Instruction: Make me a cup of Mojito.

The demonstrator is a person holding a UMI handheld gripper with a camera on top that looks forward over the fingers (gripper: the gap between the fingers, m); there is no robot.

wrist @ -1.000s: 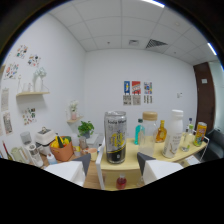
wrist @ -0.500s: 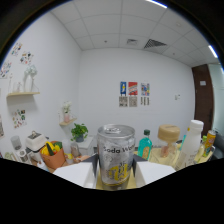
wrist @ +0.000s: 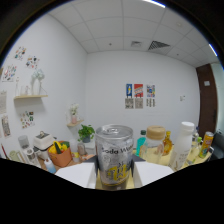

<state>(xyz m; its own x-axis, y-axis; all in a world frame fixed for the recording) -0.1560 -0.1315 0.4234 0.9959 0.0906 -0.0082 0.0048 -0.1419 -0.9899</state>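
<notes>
Upright, soda water can (wrist: 115,156) stands between tongs (wrist: 115,175), top up; pinch contact unclear.

"Soda W…" in dark letters on the silver can (wrist: 115,156) between the claw (wrist: 116,176) fingers

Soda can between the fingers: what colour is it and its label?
Silver soda can with dark "Soda" lettering and a yellow patch low on the label; gripper view, the only one.

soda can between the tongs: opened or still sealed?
Cannot tell. The soda can stands upright between the tongs; its pull tab looks flat, but the lid shows edge-on.
</notes>
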